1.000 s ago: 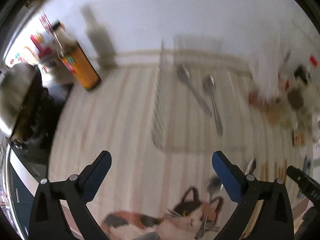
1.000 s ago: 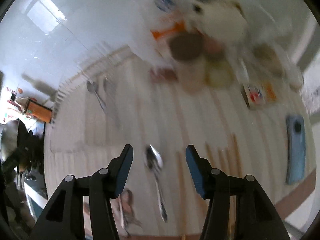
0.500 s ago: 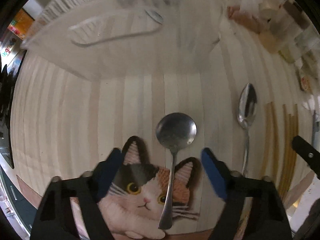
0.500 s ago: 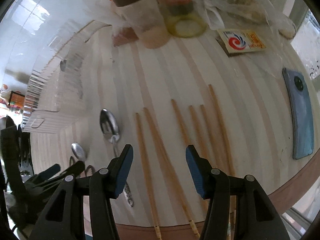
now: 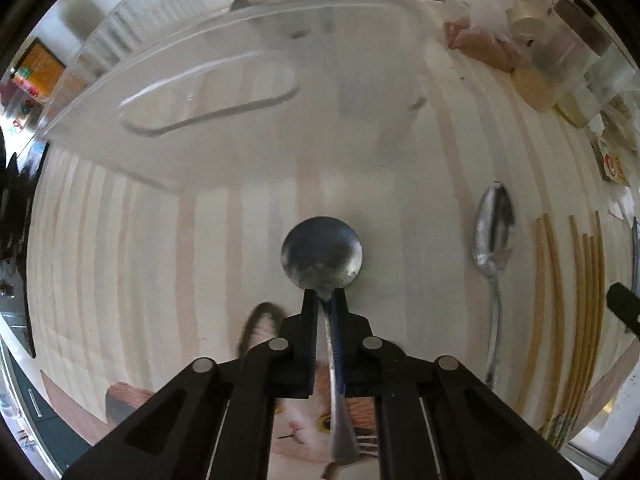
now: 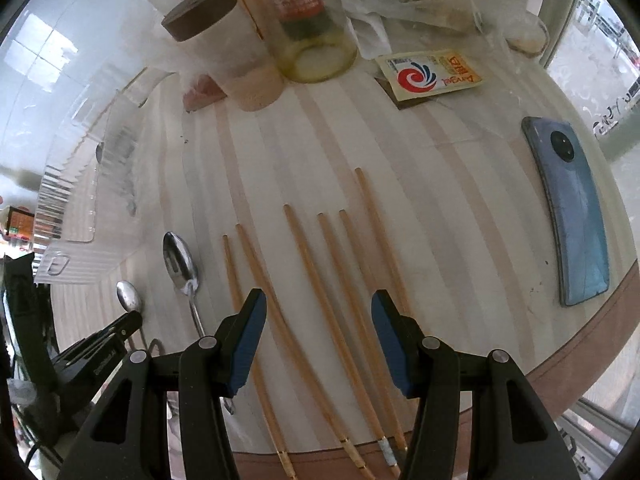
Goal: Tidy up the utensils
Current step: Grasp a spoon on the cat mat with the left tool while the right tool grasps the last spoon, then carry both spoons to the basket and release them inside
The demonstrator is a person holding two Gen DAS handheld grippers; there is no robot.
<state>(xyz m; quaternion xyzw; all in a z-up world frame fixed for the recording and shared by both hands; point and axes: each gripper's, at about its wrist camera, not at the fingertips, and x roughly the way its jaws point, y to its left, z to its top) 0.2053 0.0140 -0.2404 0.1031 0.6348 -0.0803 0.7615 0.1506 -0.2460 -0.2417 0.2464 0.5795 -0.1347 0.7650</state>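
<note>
My left gripper (image 5: 325, 298) is shut on the neck of a round-bowled metal spoon (image 5: 322, 253), whose handle runs back between the fingers. The same spoon (image 6: 128, 295) and left gripper (image 6: 132, 320) show at the lower left of the right wrist view. A second, oval spoon (image 5: 493, 224) lies on the striped table to the right; it also shows in the right wrist view (image 6: 180, 260). Several wooden chopsticks (image 6: 320, 280) lie side by side, also seen in the left wrist view (image 5: 576, 280). My right gripper (image 6: 318, 310) is open and empty just above them.
A clear plastic bin (image 5: 224, 92) stands behind the held spoon, also in the right wrist view (image 6: 84, 200). Jars (image 6: 224, 52), a bottle (image 6: 308, 20) and bags crowd the table's back. A sachet (image 6: 430, 74) and a blue phone (image 6: 572, 208) lie right. A cat-print mat (image 5: 296, 420) lies under my left gripper.
My left gripper came down over the round spoon and closed on its neck. My right gripper stayed open and moved a little forward over the chopsticks.
</note>
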